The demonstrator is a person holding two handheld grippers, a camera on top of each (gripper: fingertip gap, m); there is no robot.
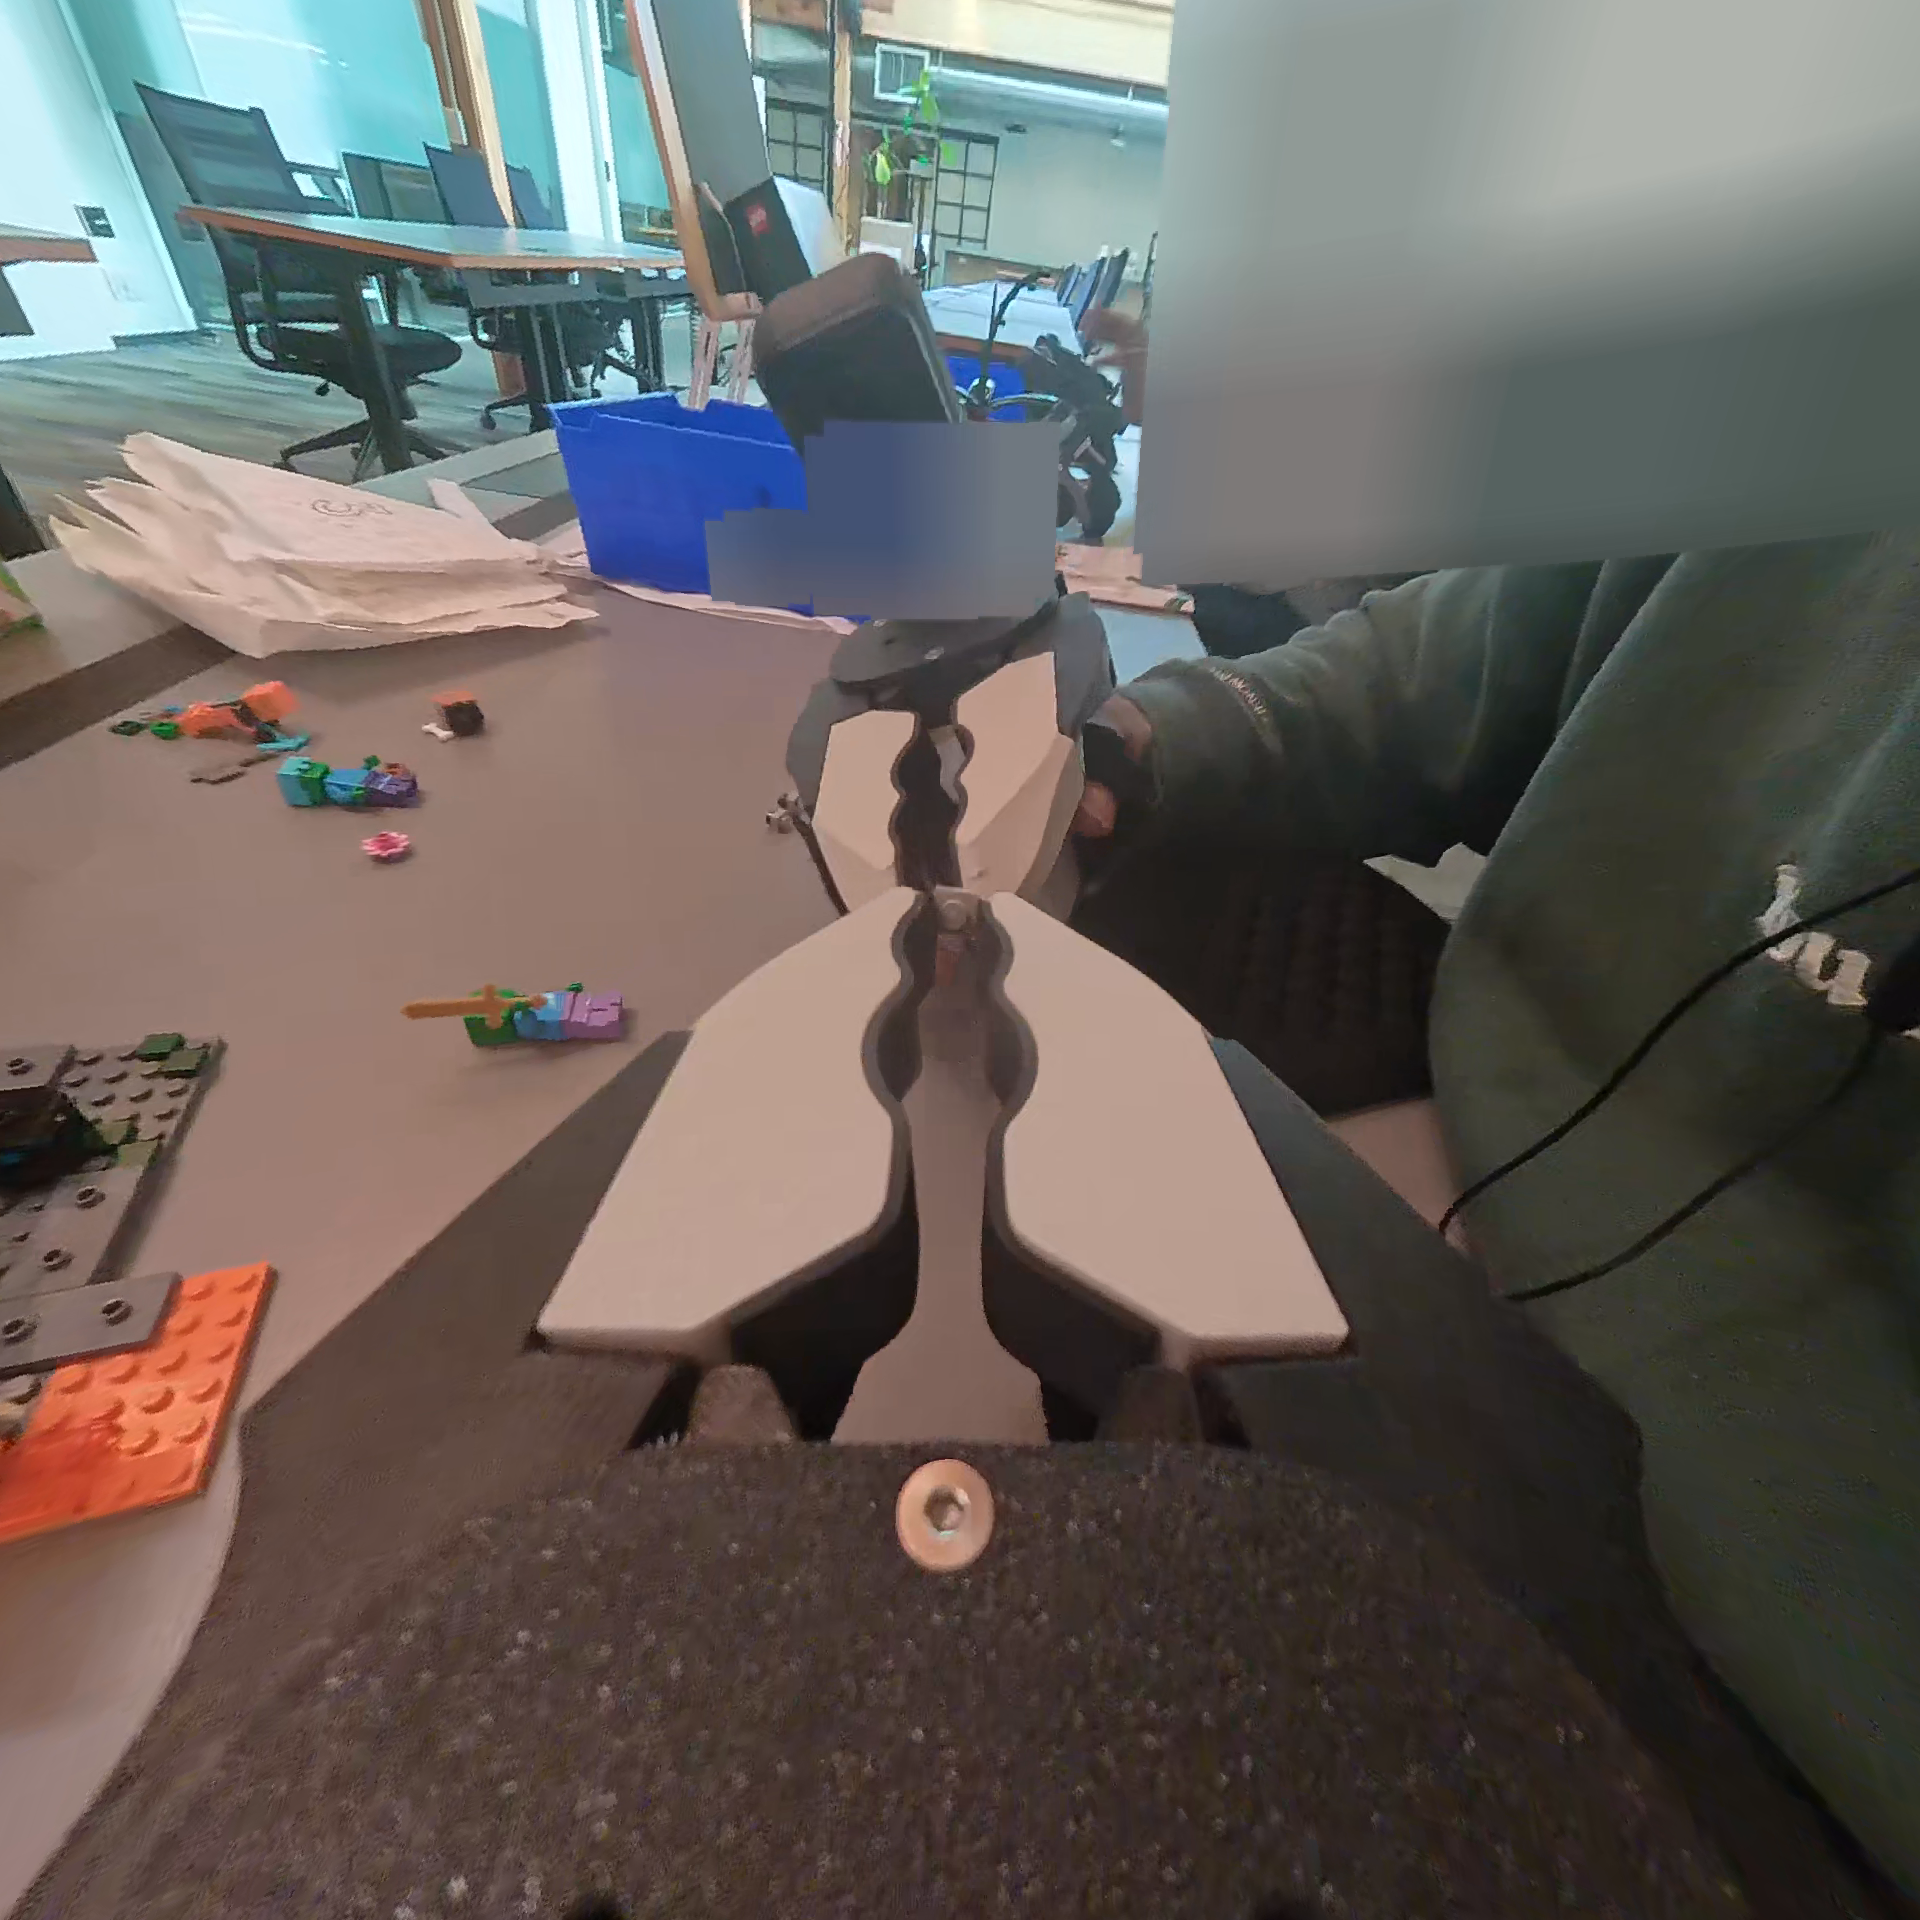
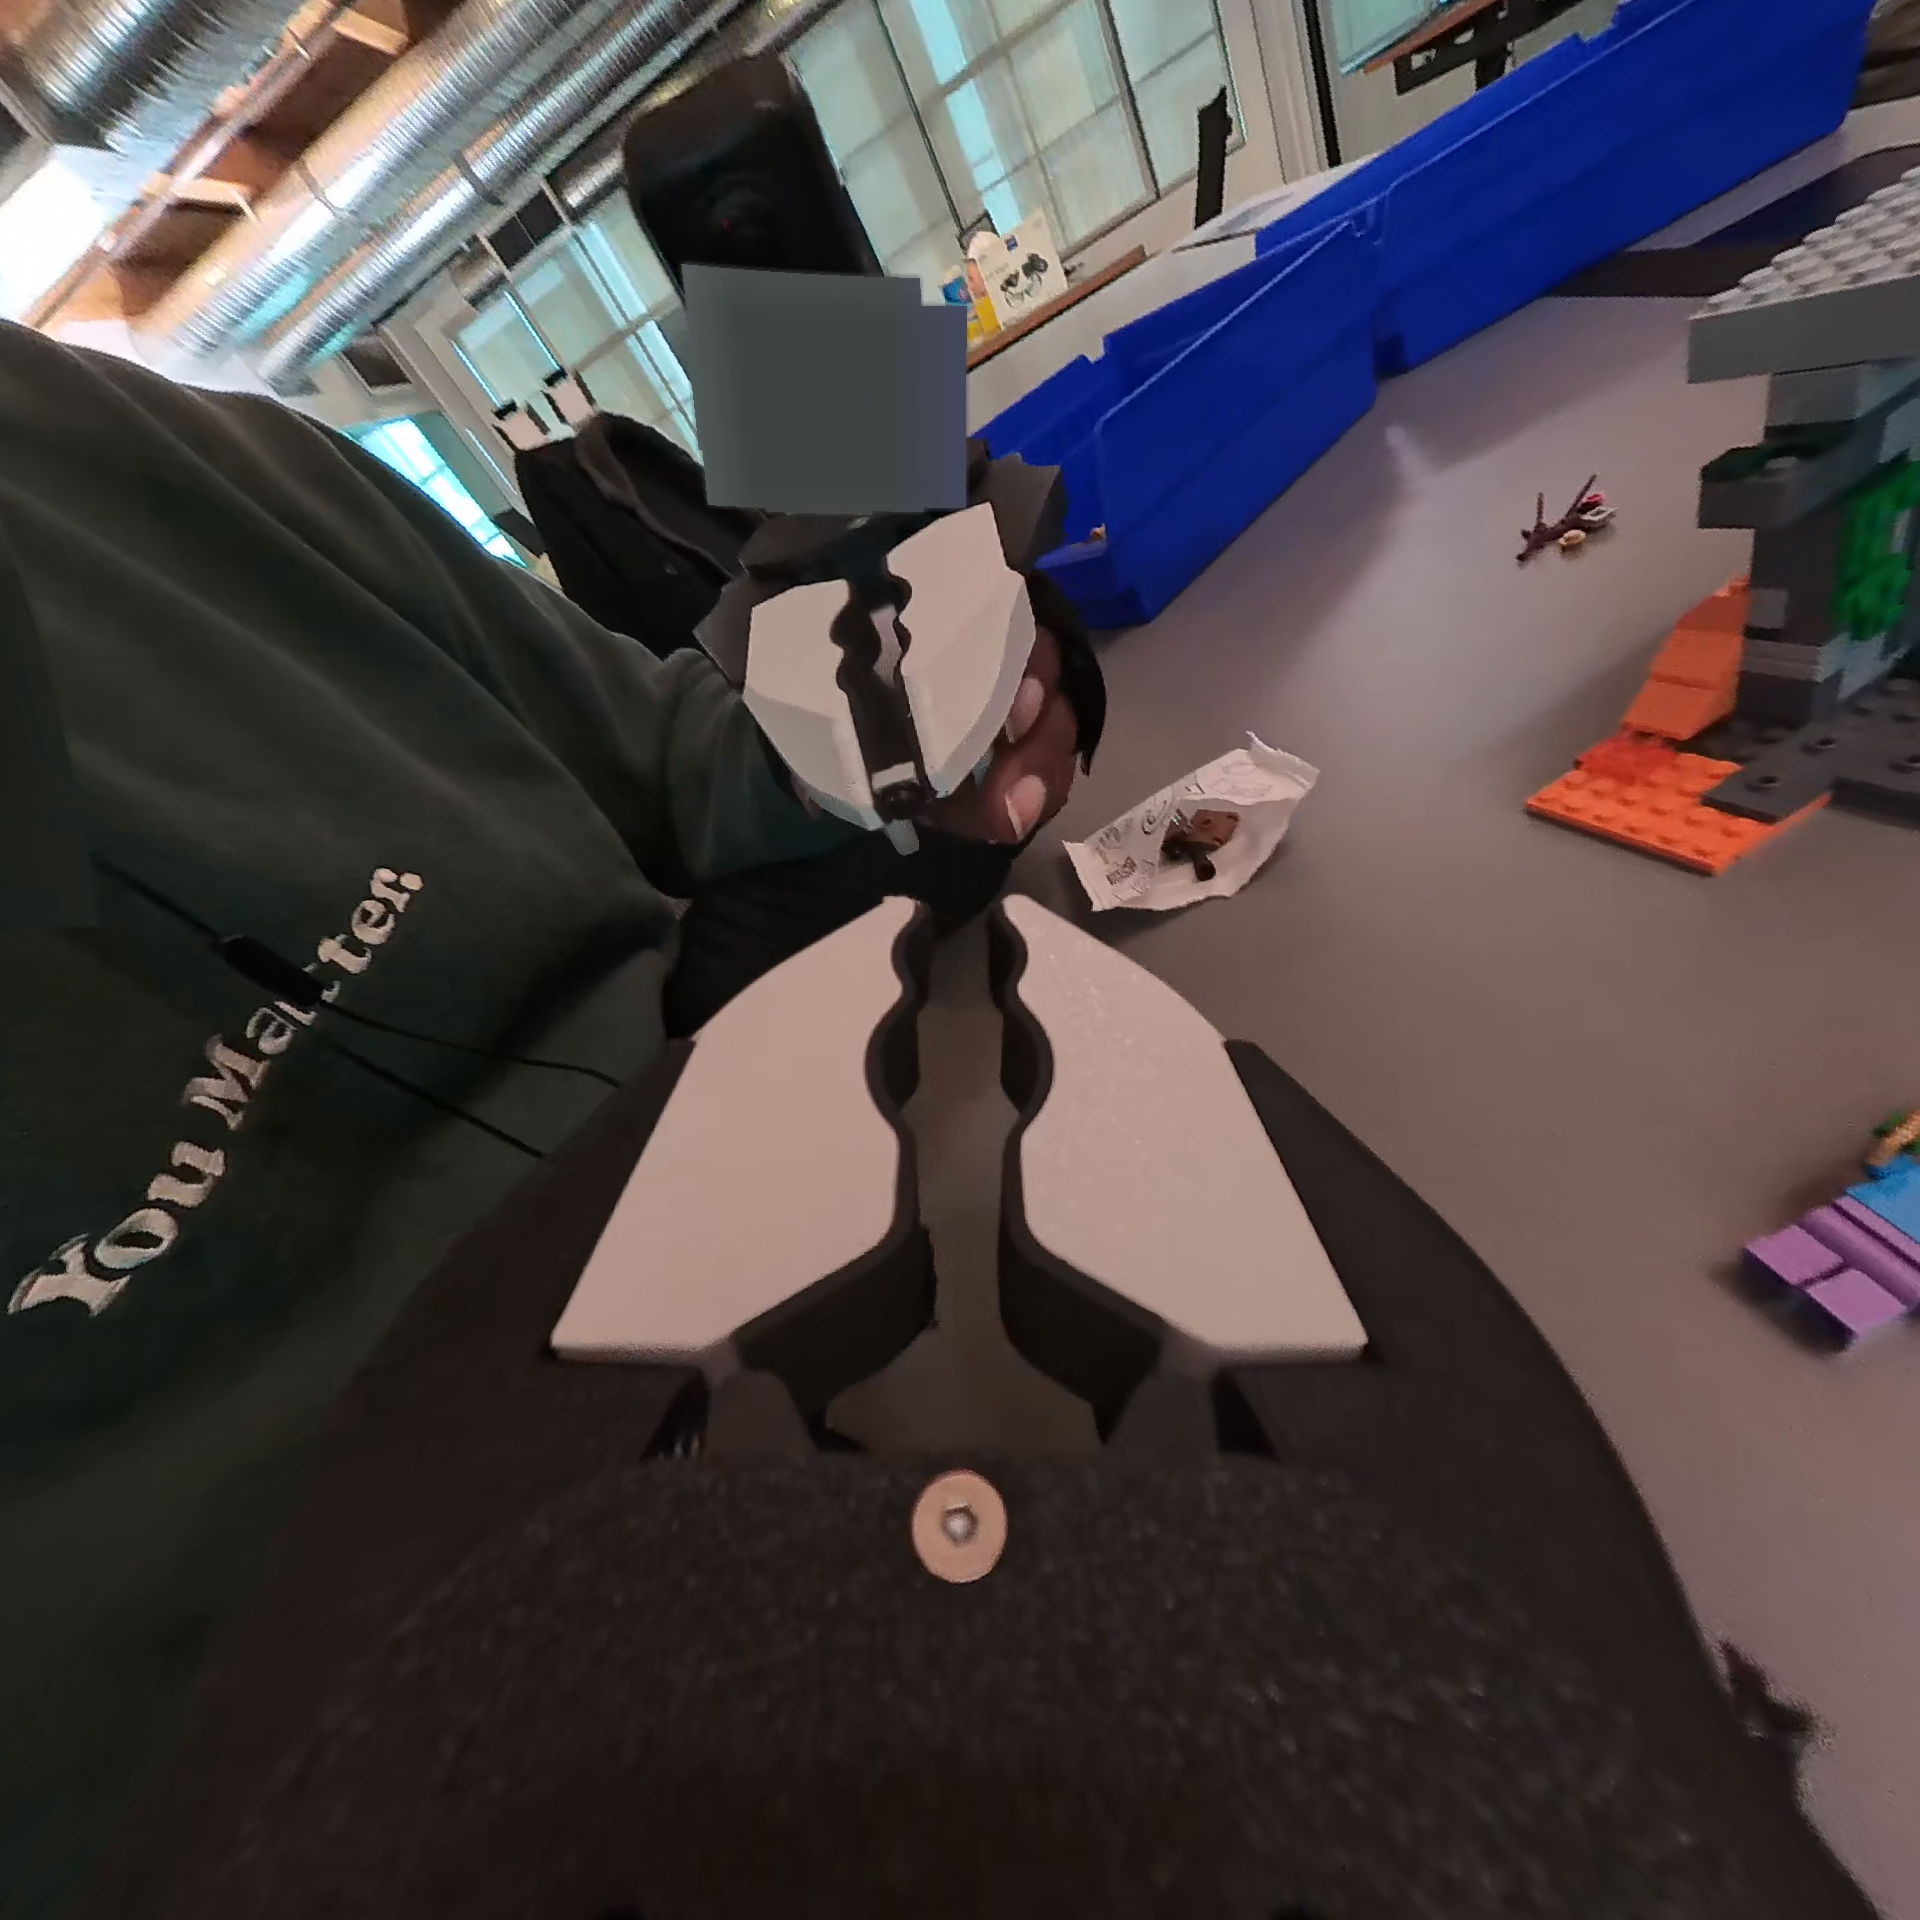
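- The grey table (image 1: 623,831) is seen strewn with toy bricks, with a blue bin (image 1: 644,488) at its far side.
- A grey brick building (image 2: 1818,520) is seen well apart from both grippers.
- The left gripper (image 1: 951,920) and the right gripper (image 2: 956,920) are held tip to tip above the table.
- A small piece (image 1: 951,940) is pinched between the left fingers.
- The right fingers are drawn nearly together; whether anything is clamped there cannot be told.
- A brick figure (image 1: 551,1018) lies near the left gripper.

bin (image 1: 665,488) behind papers (image 1: 312,561) — bricks (image 1: 348,781) before
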